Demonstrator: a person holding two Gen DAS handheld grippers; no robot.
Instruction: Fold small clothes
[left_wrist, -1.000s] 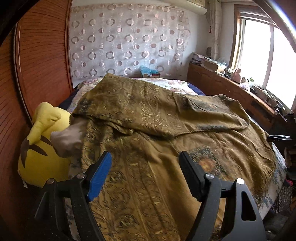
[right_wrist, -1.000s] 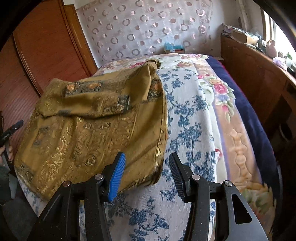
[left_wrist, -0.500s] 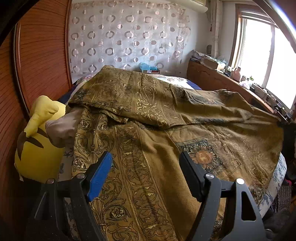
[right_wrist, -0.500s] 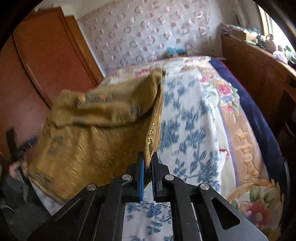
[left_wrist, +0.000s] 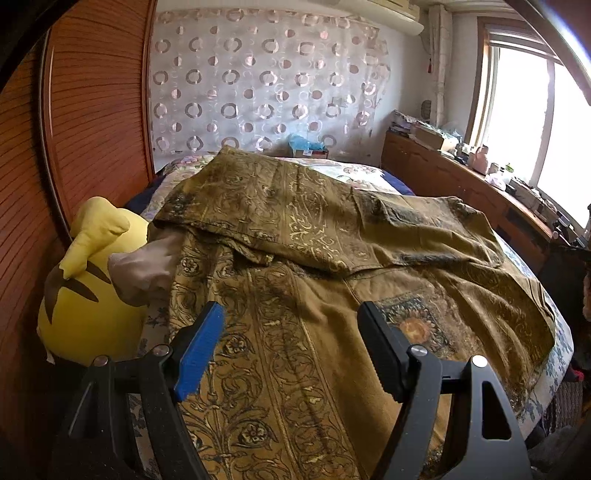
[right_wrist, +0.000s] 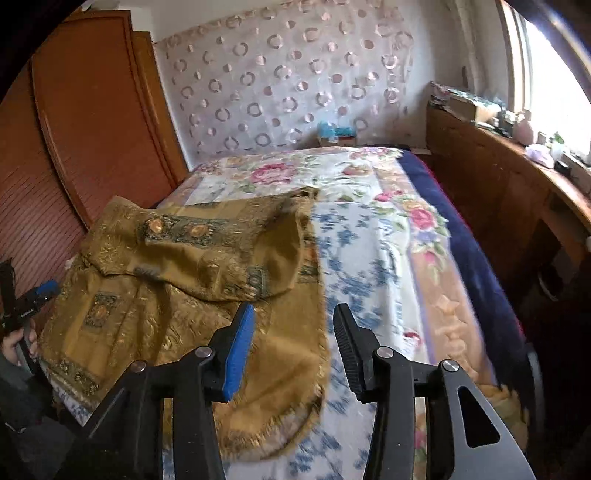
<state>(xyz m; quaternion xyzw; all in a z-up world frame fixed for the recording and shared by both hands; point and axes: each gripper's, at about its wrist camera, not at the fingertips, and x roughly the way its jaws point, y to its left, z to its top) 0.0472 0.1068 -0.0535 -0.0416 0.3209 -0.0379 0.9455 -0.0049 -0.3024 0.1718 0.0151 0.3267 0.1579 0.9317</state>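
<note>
Yellow plush toy (left_wrist: 85, 295) beside wooden wardrobe (left_wrist: 92, 110); floral bedspread (right_wrist: 388, 236); window (left_wrist: 524, 122).

Gold-patterned olive garment (left_wrist: 295, 332), blue-floral bedspread (right_wrist: 362, 258)

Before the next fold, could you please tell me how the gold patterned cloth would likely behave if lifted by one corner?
The gold patterned cloth is probably floppy: it drapes over the bed edge. Its folded flap lies flat, so creases should hold loosely.
</note>
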